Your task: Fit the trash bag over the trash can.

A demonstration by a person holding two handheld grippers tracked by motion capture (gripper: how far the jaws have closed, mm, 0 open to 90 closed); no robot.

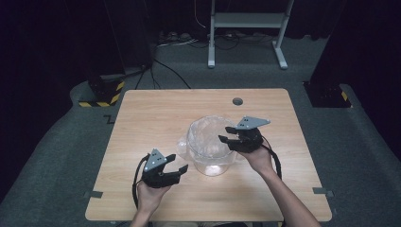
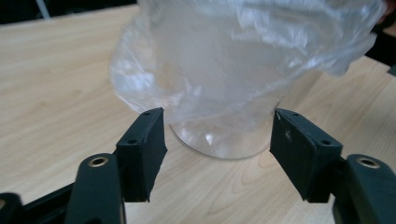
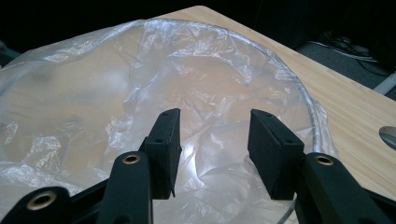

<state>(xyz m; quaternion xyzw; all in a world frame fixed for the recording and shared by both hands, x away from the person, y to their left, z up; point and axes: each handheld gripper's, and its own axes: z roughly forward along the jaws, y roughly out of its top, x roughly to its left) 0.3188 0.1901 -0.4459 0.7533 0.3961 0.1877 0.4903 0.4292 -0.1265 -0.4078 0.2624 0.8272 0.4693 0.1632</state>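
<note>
Clear round glass bowl (image 1: 211, 149) lined with thin transparent plastic bag (image 3: 140, 93), mid-table. Right gripper (image 1: 229, 134) nearer, poised over right rim, jaws parted, empty. Left gripper (image 1: 177, 162) near-left, apart, open.

Bare table (image 1: 142, 118) all round; bag-lined bowl (image 1: 210, 146) blocking the middle.

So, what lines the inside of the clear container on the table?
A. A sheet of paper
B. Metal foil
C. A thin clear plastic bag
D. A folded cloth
C: the right gripper view shows crinkled, see-through plastic bag spread inside the clear container and folded over its rim, and the left gripper view shows it hanging down the outside.
</note>
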